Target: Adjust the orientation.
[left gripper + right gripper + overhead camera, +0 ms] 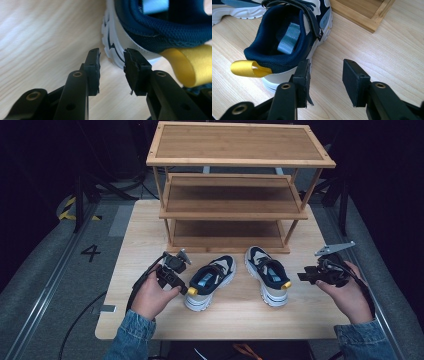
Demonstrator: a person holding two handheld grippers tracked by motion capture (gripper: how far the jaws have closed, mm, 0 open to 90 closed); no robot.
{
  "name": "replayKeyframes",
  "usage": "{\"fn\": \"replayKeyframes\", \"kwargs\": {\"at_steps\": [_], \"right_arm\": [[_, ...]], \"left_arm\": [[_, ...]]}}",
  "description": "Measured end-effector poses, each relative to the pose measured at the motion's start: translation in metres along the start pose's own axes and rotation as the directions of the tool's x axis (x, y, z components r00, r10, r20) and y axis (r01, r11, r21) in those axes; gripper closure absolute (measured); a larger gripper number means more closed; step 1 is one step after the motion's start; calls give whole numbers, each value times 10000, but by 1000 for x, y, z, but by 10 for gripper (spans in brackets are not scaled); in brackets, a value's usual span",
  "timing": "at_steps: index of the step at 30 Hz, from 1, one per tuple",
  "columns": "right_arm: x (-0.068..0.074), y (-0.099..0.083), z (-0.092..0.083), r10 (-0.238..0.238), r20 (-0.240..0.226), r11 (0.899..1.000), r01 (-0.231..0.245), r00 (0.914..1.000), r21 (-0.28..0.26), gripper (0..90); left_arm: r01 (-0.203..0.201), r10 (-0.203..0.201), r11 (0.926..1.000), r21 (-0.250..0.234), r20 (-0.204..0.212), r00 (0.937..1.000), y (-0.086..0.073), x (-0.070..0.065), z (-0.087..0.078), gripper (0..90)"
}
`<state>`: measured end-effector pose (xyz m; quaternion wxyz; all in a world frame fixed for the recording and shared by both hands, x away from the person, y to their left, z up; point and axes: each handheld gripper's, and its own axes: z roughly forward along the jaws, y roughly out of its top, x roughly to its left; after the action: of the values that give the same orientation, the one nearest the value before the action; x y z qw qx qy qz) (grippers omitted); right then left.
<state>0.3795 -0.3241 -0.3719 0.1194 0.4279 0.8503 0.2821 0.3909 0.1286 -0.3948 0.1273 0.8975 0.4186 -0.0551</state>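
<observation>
Pale wood-grain tabletop (150,227) sits mid-frame in the high view, dark room around it, grey floor with a painted "4" (90,252) at left.

Nearest, bottom edge: two denim sleeves, two hands. Left hand (150,296) at lower left holds the left gripper (181,270); right hand (347,292) at lower right holds the right gripper (303,276). Two grippers total.

Left gripper's jaws stand apart with a narrow gap; only bare table is between them, and no pad presses on anything. In the left gripper view the tips sit just beside the white sole at the heel of the left shoe.

Right gripper's jaws are spread wider, with bare table between them, just beside the right shoe's heel.

Two navy, cream and white sneakers lie centre-frame, toes toward the rack: left shoe (211,281), right shoe (267,274). They are near each other, not touching. Each has one yellow fabric heel loop (186,63), two in all.

Farthest, upper centre: one bamboo shoe rack (235,185) with three shelves, standing on the table's far part.
</observation>
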Motion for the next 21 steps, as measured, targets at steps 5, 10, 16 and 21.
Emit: {"fn": "replayKeyframes", "kwargs": {"at_steps": [5, 10, 16, 21], "right_arm": [[1, 0, 0, -17, 7, 10000, 17, 10000, -6, 585], [-1, -4, -2, 53, 39, 10000, -53, 10000, 5, 581], [-3, -9, -6, 219, 136, 9997, -218, 9997, -55, 578], [-3, -12, -8, 186, 203, 9998, -185, 9996, -43, 575]], "left_arm": [[-461, 461, 9989, -33, 162, 9988, 8, -15, 6, 628], [-1051, 1056, 9944, -109, 762, 9915, 17, -24, 13, 615], [-1631, 1627, 9866, -19, 771, 9837, 28, -41, 19, 611], [-1870, 1872, 9823, -89, 671, 9800, 34, -50, 22, 599]]}}
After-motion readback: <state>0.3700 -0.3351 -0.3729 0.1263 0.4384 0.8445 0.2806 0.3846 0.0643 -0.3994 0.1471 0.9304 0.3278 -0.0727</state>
